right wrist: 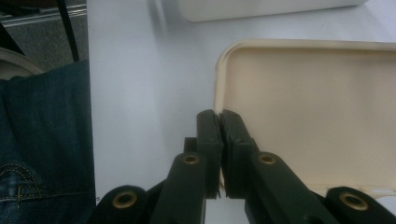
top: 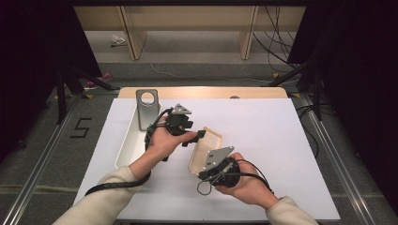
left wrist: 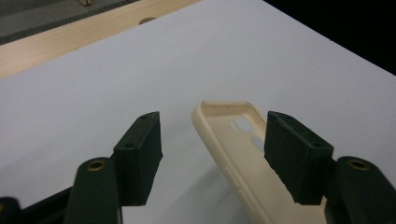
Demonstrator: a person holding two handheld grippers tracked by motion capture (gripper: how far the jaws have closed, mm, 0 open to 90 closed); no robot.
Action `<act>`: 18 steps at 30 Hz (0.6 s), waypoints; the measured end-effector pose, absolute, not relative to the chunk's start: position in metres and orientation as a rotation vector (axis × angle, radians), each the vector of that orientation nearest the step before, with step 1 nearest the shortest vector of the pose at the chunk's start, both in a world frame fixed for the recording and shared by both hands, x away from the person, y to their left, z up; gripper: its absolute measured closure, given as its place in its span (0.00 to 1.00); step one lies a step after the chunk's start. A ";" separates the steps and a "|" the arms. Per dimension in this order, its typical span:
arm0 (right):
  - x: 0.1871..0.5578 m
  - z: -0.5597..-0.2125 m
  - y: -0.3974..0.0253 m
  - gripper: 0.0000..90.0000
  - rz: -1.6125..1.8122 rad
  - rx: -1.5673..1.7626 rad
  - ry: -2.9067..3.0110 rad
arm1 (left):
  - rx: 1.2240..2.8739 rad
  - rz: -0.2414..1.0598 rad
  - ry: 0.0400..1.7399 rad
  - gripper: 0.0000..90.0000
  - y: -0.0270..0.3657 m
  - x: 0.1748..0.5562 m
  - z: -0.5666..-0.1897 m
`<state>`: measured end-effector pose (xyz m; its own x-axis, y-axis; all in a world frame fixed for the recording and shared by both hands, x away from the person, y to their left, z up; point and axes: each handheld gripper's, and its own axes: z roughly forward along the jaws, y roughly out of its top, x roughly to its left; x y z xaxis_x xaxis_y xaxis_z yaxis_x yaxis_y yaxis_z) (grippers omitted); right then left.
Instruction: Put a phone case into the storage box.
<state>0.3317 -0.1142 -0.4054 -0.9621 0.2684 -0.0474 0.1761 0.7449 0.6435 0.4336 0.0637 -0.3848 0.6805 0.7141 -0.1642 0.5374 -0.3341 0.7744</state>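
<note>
The left hand [top: 162, 140] reaches in from the lower left, forearm slanting up across the desk [top: 263, 140], and carries the left tongs [top: 199, 136] pointed to the right toward the case [top: 206, 147], a beige phone case lying open side up near the middle of the desk. In the left gripper view these tongs [left wrist: 212, 154] stand wide apart, one jaw over bare desk, the other over the case [left wrist: 233, 140], whose corner and camera cut-outs lie between them; whether that jaw touches the case cannot be told. The right hand [top: 244, 180] comes in from the lower right, turned so that the right tongs [top: 202, 176] point left and up at the near end of the case. In the right gripper view the right tongs [right wrist: 219, 116] are pressed together on the case's [right wrist: 317, 102] raised rim at its corner. A long white tray [top: 133, 140] lies on the desk just behind the left hand, with a grey metal bracket [top: 147, 108] with a round hole standing at its far end. The tray's edge [right wrist: 261, 8] shows beyond the case in the right gripper view, and a jeans-clad leg [right wrist: 44, 140] lies beside the desk.
</note>
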 end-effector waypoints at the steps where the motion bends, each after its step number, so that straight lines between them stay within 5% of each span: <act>1: 0.331 -0.405 -0.114 0.98 1.013 0.357 2.803 | 2.028 0.244 0.979 0.45 0.062 0.436 -0.386; 18: 0.327 -0.403 -0.111 0.98 0.999 0.312 2.785 | 2.011 0.103 1.091 0.74 0.060 0.445 -0.395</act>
<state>0.3272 -0.1110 -0.4027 -0.9643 0.2508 -0.0853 0.1393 0.7540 0.6420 0.4453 0.0601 -0.3955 0.6202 0.7276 -0.2932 0.6602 -0.2822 0.6961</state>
